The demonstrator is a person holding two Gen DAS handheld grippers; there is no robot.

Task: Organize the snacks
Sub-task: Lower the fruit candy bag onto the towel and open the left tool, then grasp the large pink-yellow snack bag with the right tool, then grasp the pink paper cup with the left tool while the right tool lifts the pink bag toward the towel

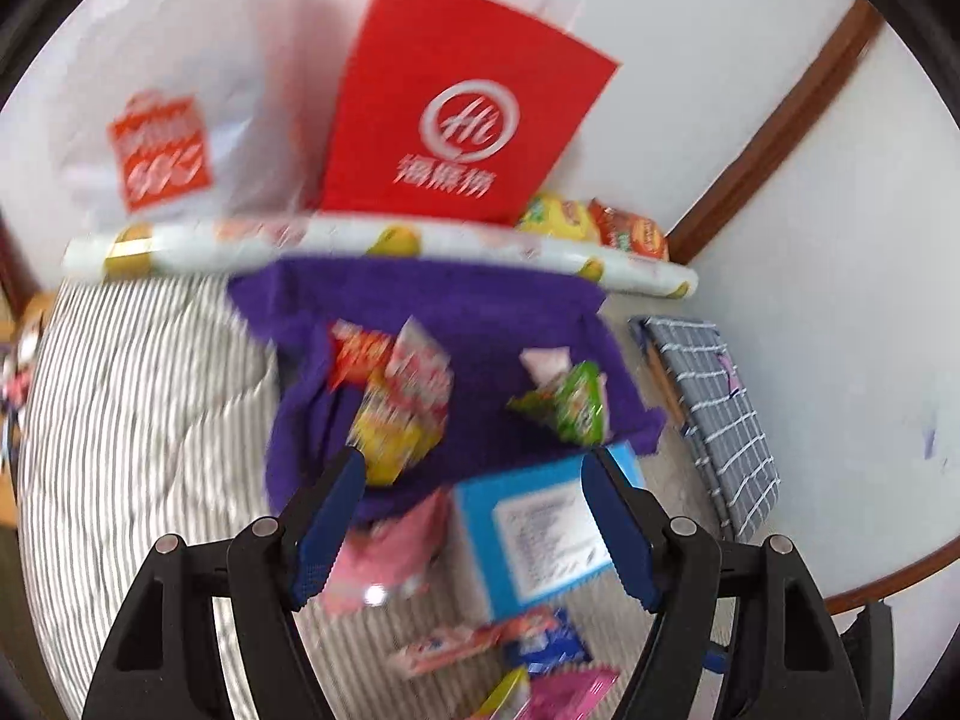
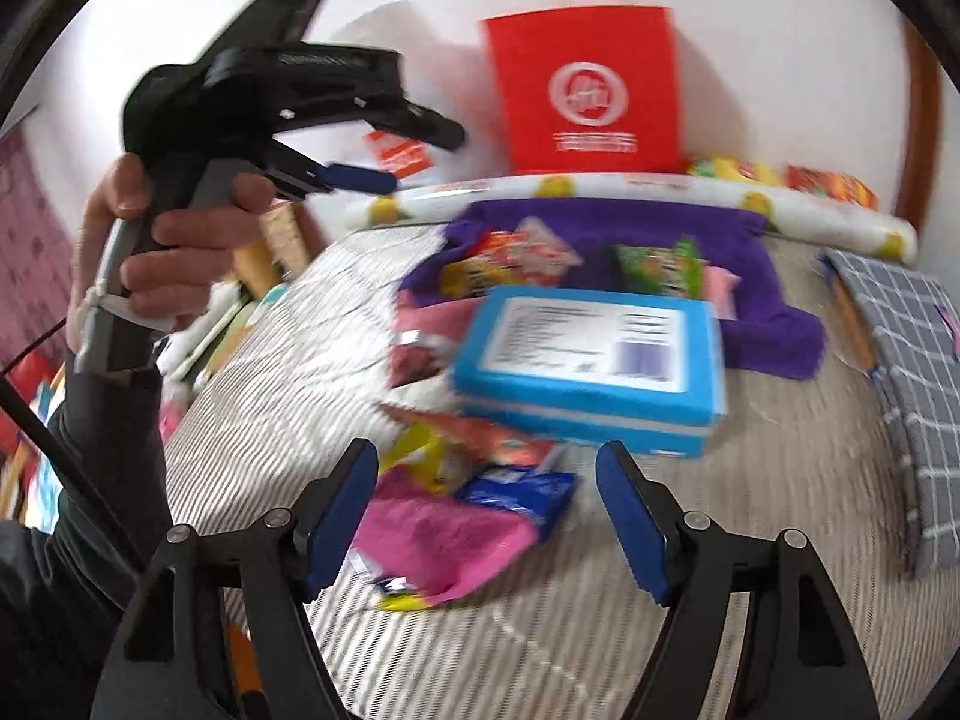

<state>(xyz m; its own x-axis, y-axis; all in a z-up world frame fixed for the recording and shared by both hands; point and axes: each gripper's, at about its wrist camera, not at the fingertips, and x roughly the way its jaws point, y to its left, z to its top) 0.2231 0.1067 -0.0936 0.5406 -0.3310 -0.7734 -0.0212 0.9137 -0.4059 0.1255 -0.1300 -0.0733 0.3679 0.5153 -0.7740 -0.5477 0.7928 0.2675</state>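
A purple fabric basket (image 1: 480,300) (image 2: 774,312) lies on the striped bedding and holds several snack packets: red and yellow ones (image 1: 396,396) on its left side, a green one (image 1: 570,408) on its right. A blue box (image 1: 528,534) (image 2: 588,360) lies just in front of it. Loose packets lie nearer me: pink (image 2: 444,534), blue (image 2: 522,495) and yellow (image 2: 429,456). My left gripper (image 1: 473,459) (image 2: 414,159) hovers open above the basket's near edge, with nothing between its fingers. My right gripper (image 2: 486,453) is open over the loose packets and grips nothing.
A red paper bag (image 1: 462,114) and a white plastic bag (image 1: 162,144) lean on the wall behind a fruit-print roll (image 1: 240,243). More snack bags (image 1: 600,222) sit in the corner. A grey checked cloth bundle (image 1: 720,414) lies at the right. A hand (image 2: 174,240) holds the left gripper.
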